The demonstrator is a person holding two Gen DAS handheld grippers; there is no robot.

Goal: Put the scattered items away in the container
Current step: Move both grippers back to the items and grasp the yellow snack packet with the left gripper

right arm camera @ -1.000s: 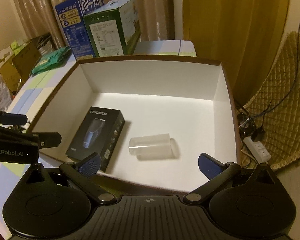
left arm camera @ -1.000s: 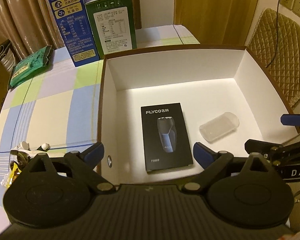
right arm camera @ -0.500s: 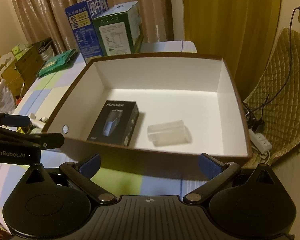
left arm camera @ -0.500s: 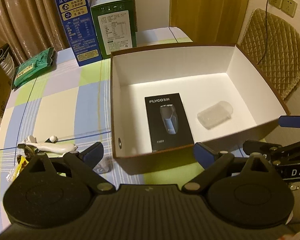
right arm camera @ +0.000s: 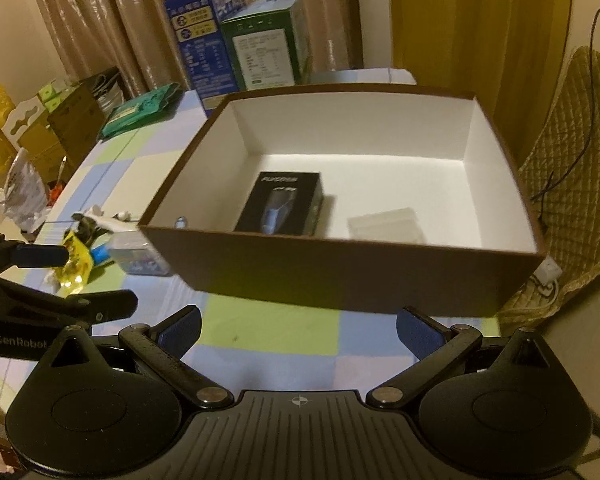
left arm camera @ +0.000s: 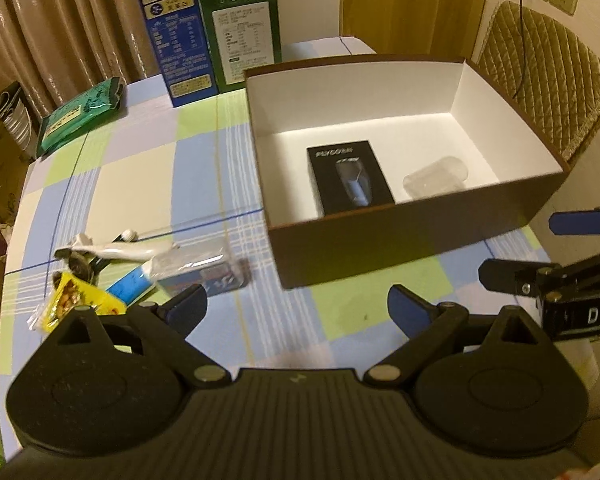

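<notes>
On the tabletop, left of the container, loose items remain: a clear plastic case, likely light, rigid and slippery; grip across its short sides. Left gripper and right gripper: jaws wide, empty.

Big brown cardboard box: matt outside, smooth white paper lining inside. In it, a black rectangular shaver carton w/ slight sheen, plus a frosted clear plastic case, semi-translucent. Checked pastel tablecloth looks like woven cloth, matt. Near table's left edge: yellow glossy foil snack packet, crinkled; white smooth plastic tube; clear hard plastic box, shiny. Back left corner: green glossy plastic pouch. Back edge: blue printed carton & green printed carton, coated card, semi-gloss. Gripper bodies matt black plastic, ribbed; blue rubbery pads; small metal pivot screws.
</notes>
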